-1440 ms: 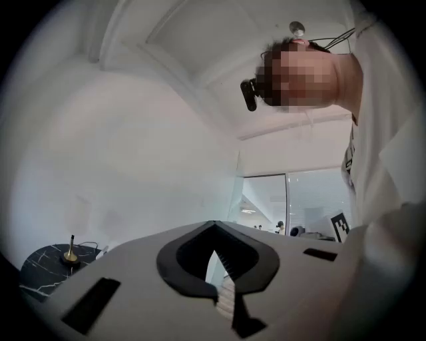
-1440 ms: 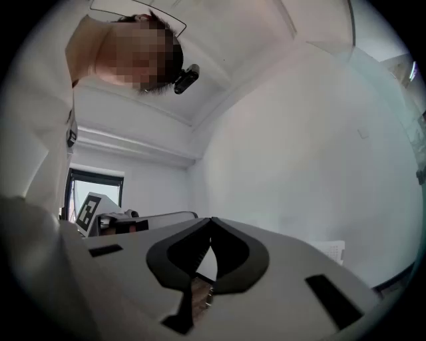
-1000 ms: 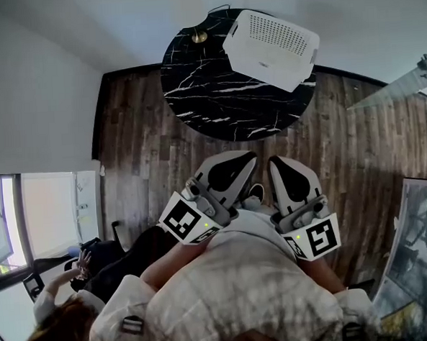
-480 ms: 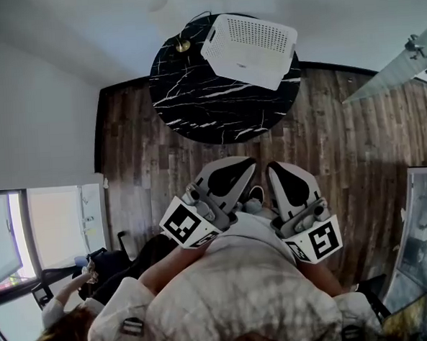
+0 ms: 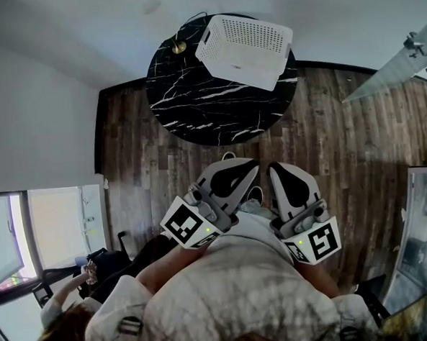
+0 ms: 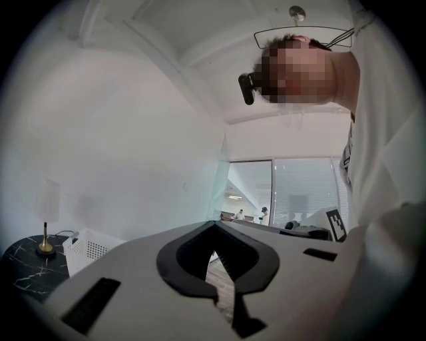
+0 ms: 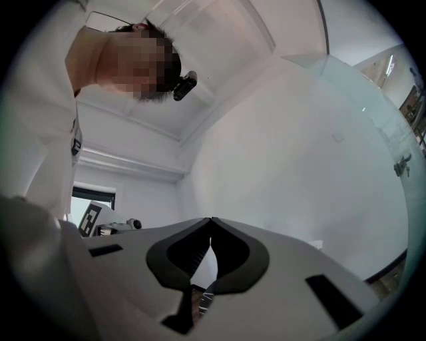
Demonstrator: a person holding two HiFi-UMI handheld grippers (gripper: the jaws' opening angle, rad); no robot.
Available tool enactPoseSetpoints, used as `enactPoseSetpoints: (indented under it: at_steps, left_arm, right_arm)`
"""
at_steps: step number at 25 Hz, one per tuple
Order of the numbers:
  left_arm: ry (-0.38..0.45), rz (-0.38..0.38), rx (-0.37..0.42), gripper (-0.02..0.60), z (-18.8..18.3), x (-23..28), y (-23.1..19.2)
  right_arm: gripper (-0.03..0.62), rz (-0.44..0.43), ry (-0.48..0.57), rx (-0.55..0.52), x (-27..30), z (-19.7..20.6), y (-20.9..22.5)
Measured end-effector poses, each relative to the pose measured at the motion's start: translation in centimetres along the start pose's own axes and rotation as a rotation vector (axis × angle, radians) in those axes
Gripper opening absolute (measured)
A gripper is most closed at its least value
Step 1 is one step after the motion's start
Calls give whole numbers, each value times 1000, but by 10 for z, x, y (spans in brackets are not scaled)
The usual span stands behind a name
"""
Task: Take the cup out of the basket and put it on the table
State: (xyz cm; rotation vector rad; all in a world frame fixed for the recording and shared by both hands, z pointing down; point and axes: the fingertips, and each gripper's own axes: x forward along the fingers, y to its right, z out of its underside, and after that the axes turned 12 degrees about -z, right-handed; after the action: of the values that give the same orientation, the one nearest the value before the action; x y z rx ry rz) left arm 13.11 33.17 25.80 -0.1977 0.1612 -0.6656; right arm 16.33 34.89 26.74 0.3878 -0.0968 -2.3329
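Presently: approach stage, nothing grasped.

Handling note: close in on the round black table. The white perforated basket stands on its far side. Bring one gripper over the basket's open top, spread the jaws only once above the rim, and descend straight so the walls are not snagged.

Left gripper and right gripper: both held close to the person's body, well apart from the table, each with jaws pressed together on nothing.

Cup: not visible in any view (presumably down inside the basket, going by the task).

Counts:
- table, one
- basket, one
- grippers, two
- brass lamp, one, near the basket at the table's edge
- cups seen, none
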Motion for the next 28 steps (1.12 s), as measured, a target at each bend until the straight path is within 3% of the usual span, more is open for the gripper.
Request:
enactPoseSetpoints:
  at_steps: [9, 28]
  left_arm:
    - [27, -18, -26, 6, -8, 19, -64]
    - [112, -115, -67, 6, -79, 38, -325]
  right_arm:
    - [9, -18, -36, -13, 59, 15, 28]
    - [8, -121, -165, -65, 318, 65, 80]
